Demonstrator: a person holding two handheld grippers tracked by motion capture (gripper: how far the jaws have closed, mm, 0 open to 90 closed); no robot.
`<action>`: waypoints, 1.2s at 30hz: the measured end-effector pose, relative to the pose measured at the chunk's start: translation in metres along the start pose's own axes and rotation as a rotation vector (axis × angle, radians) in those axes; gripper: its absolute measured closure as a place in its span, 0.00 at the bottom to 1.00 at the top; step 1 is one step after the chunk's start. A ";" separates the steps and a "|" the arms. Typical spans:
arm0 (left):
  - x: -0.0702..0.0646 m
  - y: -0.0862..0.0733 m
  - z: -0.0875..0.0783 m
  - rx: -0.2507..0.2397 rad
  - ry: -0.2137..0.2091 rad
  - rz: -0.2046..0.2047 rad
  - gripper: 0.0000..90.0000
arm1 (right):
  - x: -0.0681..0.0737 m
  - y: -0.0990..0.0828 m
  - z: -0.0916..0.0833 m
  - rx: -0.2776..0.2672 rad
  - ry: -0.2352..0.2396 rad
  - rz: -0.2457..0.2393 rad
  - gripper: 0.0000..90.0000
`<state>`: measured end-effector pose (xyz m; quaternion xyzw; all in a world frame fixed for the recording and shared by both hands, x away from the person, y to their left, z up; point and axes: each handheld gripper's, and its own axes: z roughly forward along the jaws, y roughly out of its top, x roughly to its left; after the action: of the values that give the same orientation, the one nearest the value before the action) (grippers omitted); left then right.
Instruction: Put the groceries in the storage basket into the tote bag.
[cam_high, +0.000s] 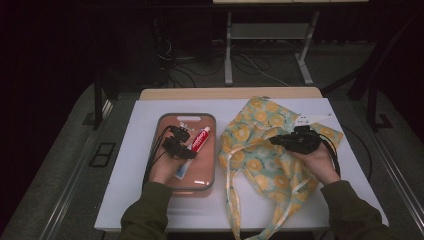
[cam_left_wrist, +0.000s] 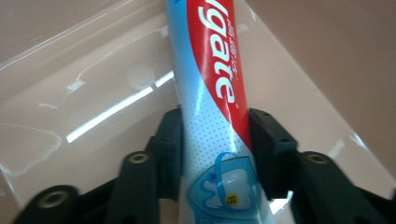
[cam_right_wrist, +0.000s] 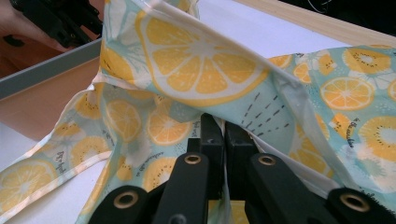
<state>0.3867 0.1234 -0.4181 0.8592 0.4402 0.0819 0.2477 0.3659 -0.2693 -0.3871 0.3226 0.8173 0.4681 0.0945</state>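
While gripped, toothpaste tube (cam_left_wrist: 212, 116) points away from left tool (cam_left_wrist: 215, 154)

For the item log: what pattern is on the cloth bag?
Orange and lemon slices on pale blue-green; the bag shows best in the right gripper view.

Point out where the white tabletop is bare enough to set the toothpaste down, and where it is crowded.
Bare strips of the white tabletop: left of the pink tray, along the near edge below it, and along the far edge behind it. Crowded: the right half under the citrus-print bag, held by the right gripper, and the tray, where the left gripper clamps the toothpaste tube.
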 end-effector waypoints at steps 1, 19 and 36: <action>0.001 0.000 -0.002 -0.012 -0.003 -0.019 0.72 | 0.000 0.000 0.000 0.000 -0.001 0.000 0.98; 0.003 0.003 -0.018 -0.082 -0.039 -0.080 0.84 | -0.001 0.000 0.000 -0.001 -0.002 0.001 0.98; -0.014 0.010 -0.070 -0.214 -0.141 0.018 0.84 | -0.002 -0.001 -0.002 -0.008 -0.008 0.002 0.98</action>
<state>0.3607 0.1323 -0.3515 0.8354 0.4026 0.0703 0.3675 0.3659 -0.2721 -0.3865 0.3249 0.8147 0.4702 0.0983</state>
